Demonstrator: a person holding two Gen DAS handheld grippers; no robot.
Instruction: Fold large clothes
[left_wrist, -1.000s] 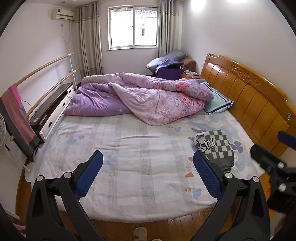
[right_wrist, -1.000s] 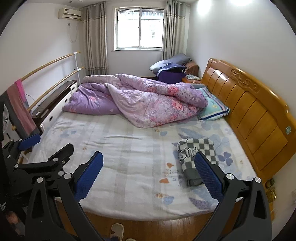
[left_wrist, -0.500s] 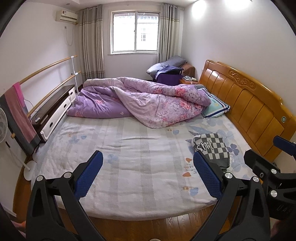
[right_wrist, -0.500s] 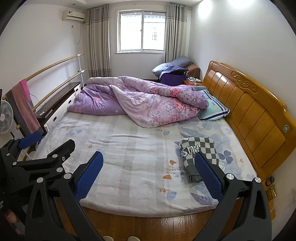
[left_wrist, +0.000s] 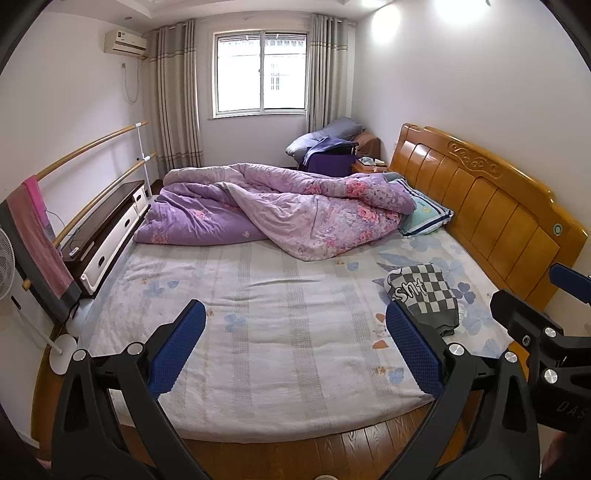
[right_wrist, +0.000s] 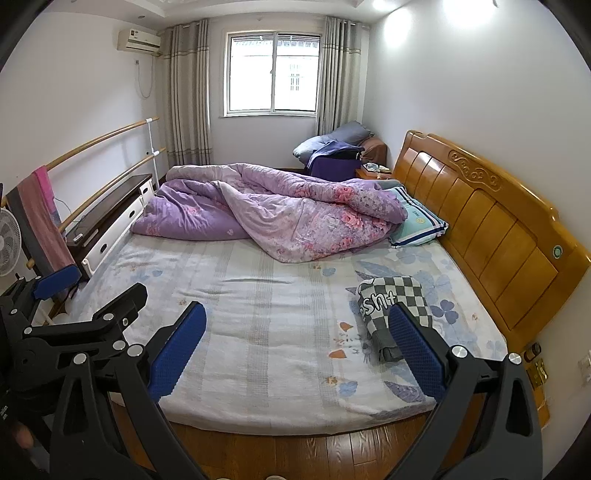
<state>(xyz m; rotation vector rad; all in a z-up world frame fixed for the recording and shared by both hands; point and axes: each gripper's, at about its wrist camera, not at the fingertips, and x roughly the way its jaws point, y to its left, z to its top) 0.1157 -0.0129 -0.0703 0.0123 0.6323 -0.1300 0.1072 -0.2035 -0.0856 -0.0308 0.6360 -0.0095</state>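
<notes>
While both the left gripper and the right gripper hang wide open and empty short of the wooden-framed bed, the folded grey checkered garment lies near the headboard. That fold looks done; the next move likely calls for fetching another garment.

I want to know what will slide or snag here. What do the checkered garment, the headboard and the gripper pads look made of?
Checkered garment: soft knit or woven cloth, matte, judging by its limp folds; the exact fibre is unclear. Headboard: wood with a glossy orange varnish, showing grain, panel seams and carving. Pads on the right gripper: blue with a fine dotted texture, probably rubber or foam.
</notes>
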